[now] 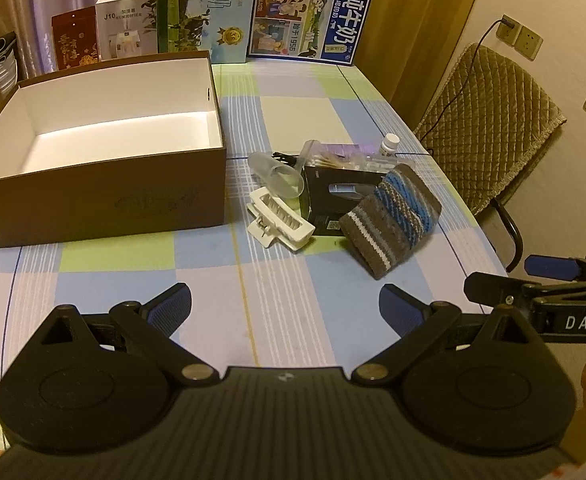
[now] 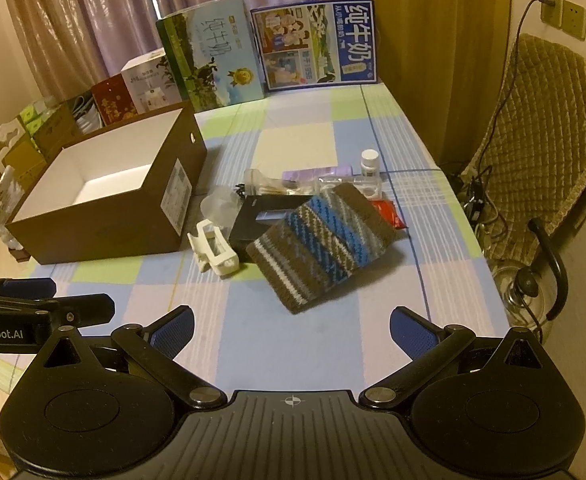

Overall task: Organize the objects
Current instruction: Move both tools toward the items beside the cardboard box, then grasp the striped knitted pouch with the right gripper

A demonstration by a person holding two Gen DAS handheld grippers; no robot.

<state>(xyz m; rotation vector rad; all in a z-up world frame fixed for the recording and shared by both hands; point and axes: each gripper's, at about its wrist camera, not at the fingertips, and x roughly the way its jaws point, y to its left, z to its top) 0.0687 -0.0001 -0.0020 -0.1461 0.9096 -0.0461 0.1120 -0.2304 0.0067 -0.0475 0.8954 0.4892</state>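
An open brown cardboard box [image 1: 97, 196] [image 2: 105, 228] with a white, empty inside stands at the table's left. To its right lies a pile: a white hair claw [image 1: 281, 222] [image 2: 215, 252], a clear plastic cup [image 1: 279, 174] on its side, a black box [image 1: 333, 200] [image 2: 263, 214], a striped knitted pouch [image 1: 393, 224] [image 2: 325, 244] leaning on it, a cotton swab case [image 1: 345, 158] and a small white-capped bottle [image 1: 390, 145] [image 2: 369, 162]. My left gripper [image 1: 285, 308] and right gripper [image 2: 291, 330] hover open near the front edge, both holding nothing.
Milk cartons [image 1: 309, 20] [image 2: 317, 44], a humidifier box [image 1: 127, 26] and a red box [image 1: 75, 38] line the table's back edge. A padded chair [image 1: 485, 120] [image 2: 545, 152] stands to the right, with wall sockets [image 2: 565, 14] and a cable above it. The tablecloth [image 1: 293, 276] is checked.
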